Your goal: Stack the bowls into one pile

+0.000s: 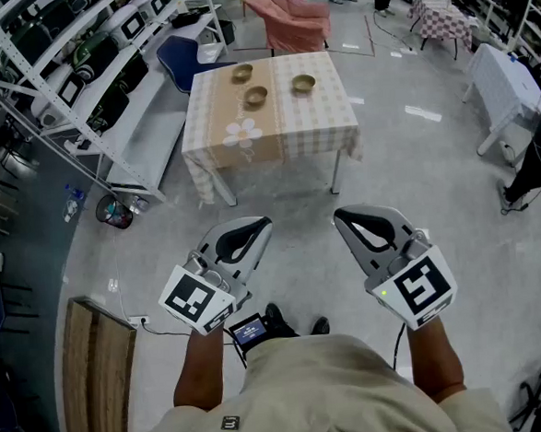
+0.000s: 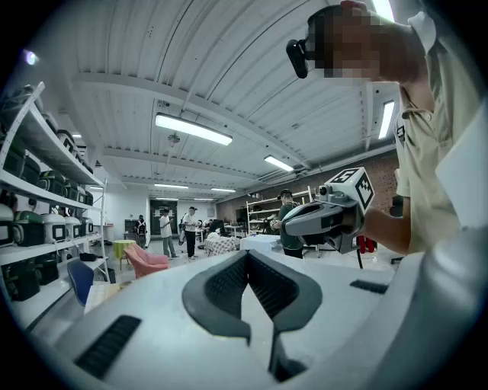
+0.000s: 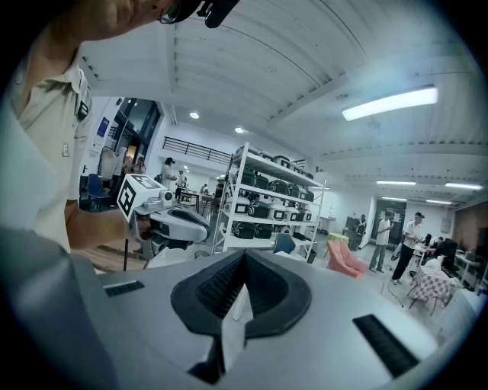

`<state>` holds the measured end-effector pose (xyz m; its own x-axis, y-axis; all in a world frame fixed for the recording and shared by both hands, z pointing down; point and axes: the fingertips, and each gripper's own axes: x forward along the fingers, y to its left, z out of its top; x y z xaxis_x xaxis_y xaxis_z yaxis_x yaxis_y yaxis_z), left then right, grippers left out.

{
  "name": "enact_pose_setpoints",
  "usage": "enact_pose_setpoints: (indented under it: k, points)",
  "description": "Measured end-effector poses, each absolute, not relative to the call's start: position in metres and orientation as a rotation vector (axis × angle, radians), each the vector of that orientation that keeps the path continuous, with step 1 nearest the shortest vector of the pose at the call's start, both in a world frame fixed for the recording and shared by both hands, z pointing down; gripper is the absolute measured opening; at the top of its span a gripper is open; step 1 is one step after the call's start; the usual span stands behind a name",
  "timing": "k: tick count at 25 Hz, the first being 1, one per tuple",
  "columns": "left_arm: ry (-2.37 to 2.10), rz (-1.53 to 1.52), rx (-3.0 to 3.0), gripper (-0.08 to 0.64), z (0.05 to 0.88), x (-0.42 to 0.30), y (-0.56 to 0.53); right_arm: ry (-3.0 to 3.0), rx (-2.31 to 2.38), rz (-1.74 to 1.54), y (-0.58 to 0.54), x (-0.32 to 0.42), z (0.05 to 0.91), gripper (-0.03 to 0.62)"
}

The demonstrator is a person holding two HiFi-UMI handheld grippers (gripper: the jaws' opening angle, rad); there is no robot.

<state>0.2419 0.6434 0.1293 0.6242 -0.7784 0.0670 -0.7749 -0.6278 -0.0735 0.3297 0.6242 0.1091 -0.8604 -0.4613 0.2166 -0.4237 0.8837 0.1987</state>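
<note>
Facing table (image 1: 278, 127) | bowls (image 1: 256, 95) apart | shelves (image 1: 65, 59) left | left gripper (image 1: 260, 223), right gripper (image 1: 341, 215): jaws closed

Table (image 1: 324, 128): one small square table standing on a grey floor (image 1: 279, 210), seen from above and a little way off.
Cloth (image 1: 210, 122): a pale checked cloth covers the whole top and hangs down all visible sides.
Flower print (image 1: 242, 134): a white flower pattern on the cloth, close to the table's near edge, left of centre.
Near bowl (image 1: 256, 95): brownish, upright, just beyond the flower print.
Far bowl (image 1: 242, 72): same kind, farther beyond the flower print, close to the table's far edge.
Right bowl (image 1: 303, 83): same kind, beyond the flower print and off to its right.
Spacing: all three bowls stand apart, none touching or stacked.
</note>
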Motion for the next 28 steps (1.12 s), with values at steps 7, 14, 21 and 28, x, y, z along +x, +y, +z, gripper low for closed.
enact_pose_setpoints:
  k: [7,14,21,28]
  points:
    - [1.343,-0.162,-2.789,0.008,0.133,0.250,0.652,-2.805,0.675,-0.220,0.631,0.340,0.109,0.003]
    - [1.348,-0.184,-2.781,0.008,0.134,0.259,0.651,-2.830,0.682,-0.179,0.631,0.352,0.112,0.003]
    - [1.352,-0.209,-2.773,0.008,0.134,0.259,0.643,-2.854,0.700,-0.149,0.620,0.354,0.114,0.003]
    - [1.380,-0.210,-2.802,0.008,0.145,0.229,0.615,-2.833,0.706,-0.094,0.588,0.330,0.126,0.003]
